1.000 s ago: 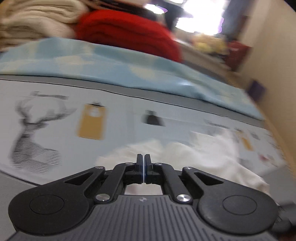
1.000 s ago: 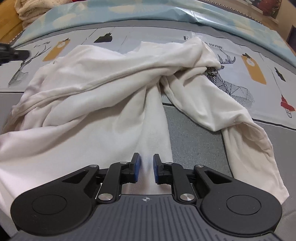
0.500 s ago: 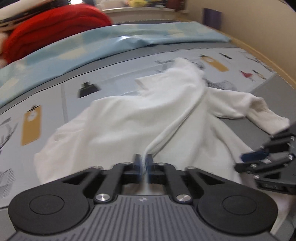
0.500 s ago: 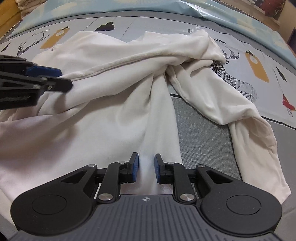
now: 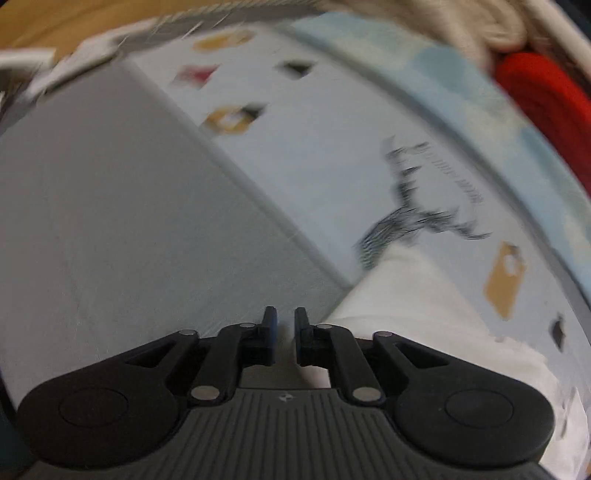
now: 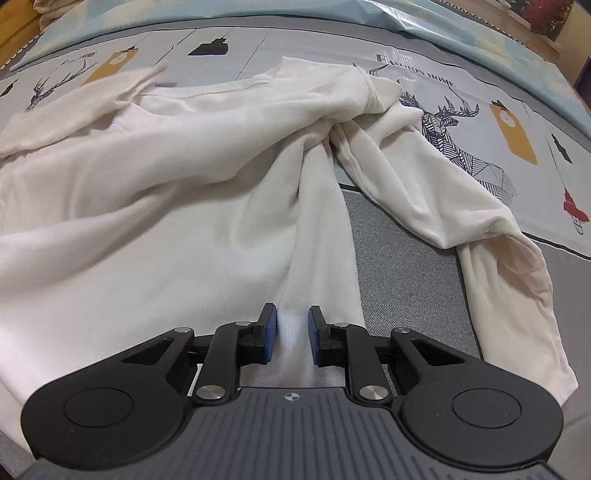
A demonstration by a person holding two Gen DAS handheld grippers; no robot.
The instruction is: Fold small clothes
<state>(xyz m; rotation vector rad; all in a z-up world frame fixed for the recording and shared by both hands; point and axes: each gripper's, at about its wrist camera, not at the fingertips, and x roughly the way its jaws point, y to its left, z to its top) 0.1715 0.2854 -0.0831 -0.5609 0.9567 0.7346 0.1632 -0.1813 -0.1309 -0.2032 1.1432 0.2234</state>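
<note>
A crumpled white long-sleeved garment (image 6: 177,192) lies spread on the printed bed cover, one sleeve (image 6: 491,236) trailing to the right. My right gripper (image 6: 291,328) is open, low over the garment's near hem, with cloth between its fingers but not pinched. In the blurred left wrist view, my left gripper (image 5: 282,325) is slightly open and empty over the grey part of the cover, with an edge of the garment (image 5: 424,306) just to its right.
The bed cover (image 6: 461,92) has deer and tag prints and a grey panel (image 6: 402,280). A light blue sheet (image 6: 480,40) runs along the far side. A red folded blanket (image 5: 543,103) and a beige one (image 5: 443,18) lie beyond it.
My left gripper has swung away from the middle of the garment to its left edge and opened a little. My right gripper has stayed at the hem. The garment's left part has been spread out.
</note>
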